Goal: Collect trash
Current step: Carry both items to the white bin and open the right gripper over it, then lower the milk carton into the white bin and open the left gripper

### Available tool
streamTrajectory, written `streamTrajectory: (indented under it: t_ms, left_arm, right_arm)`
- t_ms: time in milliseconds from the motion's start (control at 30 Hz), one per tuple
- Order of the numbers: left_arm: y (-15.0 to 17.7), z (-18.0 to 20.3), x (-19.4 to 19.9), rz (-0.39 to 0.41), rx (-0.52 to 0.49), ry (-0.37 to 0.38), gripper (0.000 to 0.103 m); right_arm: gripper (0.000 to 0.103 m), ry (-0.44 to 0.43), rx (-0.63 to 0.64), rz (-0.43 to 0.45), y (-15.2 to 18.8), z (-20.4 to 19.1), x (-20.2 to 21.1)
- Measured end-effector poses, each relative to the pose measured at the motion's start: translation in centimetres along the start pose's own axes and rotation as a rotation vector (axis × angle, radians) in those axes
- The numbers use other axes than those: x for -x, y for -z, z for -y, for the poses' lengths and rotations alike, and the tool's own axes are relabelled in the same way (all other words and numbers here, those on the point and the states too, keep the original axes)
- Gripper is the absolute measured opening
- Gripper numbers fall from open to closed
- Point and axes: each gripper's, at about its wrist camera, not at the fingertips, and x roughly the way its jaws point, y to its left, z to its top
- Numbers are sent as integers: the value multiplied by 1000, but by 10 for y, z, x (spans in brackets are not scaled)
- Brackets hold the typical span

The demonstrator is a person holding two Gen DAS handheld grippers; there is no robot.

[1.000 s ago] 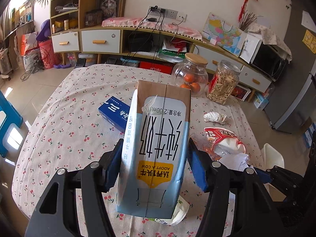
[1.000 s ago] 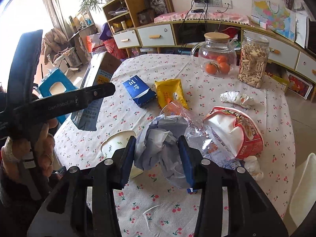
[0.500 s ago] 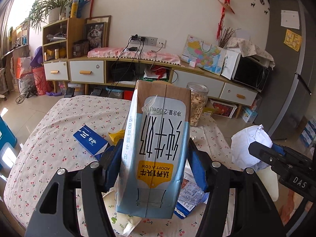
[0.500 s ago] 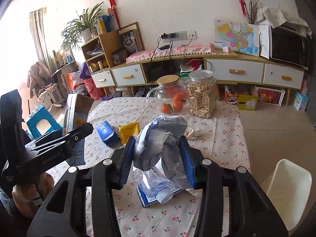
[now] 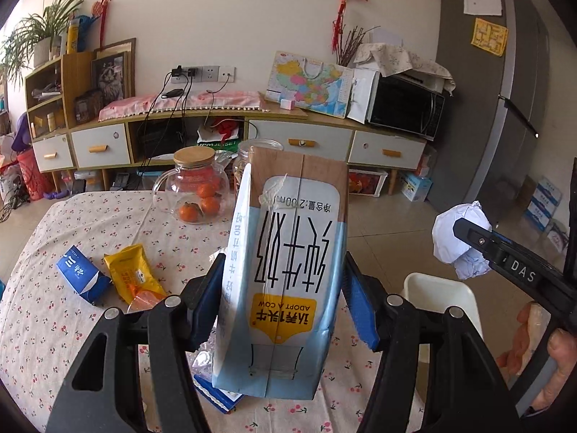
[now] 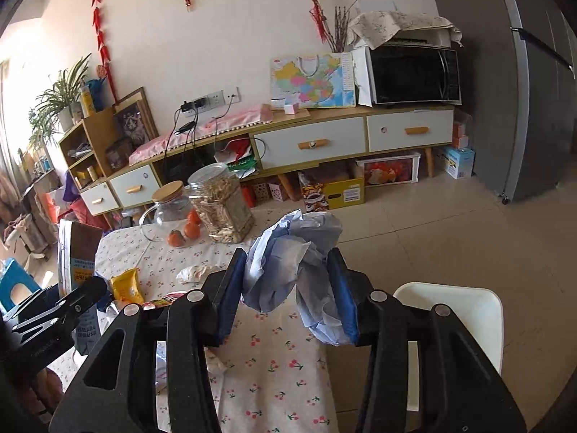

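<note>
My left gripper (image 5: pixel 283 288) is shut on a tall blue and brown milk carton (image 5: pixel 288 252), held upside down above the near part of the cherry-print table (image 5: pixel 54 324). The same carton (image 6: pixel 77 249) shows at the left edge of the right wrist view. My right gripper (image 6: pixel 288 281) is shut on a crumpled ball of pale blue paper (image 6: pixel 285 252), hanging over the table's right edge. In the left wrist view that paper ball (image 5: pixel 454 238) floats at the right above the floor, with a hand beneath it.
A white plastic tub or seat (image 6: pixel 450 310) stands on the floor just right of the table. A small blue box (image 5: pixel 83 276), a yellow packet (image 5: pixel 133 274), a crumpled tissue (image 6: pixel 193 274), a glass jug of oranges (image 5: pixel 194 191) and a seed jar (image 6: pixel 221 209) remain on the table.
Both grippers have swung right and risen a little, carrying the carton and the paper ball from over the table's middle toward its right edge. The white tub or seat has come into view.
</note>
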Motion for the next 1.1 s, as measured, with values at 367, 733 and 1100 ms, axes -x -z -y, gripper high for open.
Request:
streamTrajectory:
  t_ms: [367, 733, 1100]
  left_arm:
    - [2, 86, -44, -65, -97, 99, 61]
    - [23, 177, -99, -184, -166, 236, 61]
    - [39, 245, -141, -311, -153, 371, 61]
  right_arm:
    - [46, 337, -185, -112, 9, 102, -23]
    - [86, 542, -376, -96, 16, 174, -6]
    - [95, 599, -606, 81, 16, 226, 48]
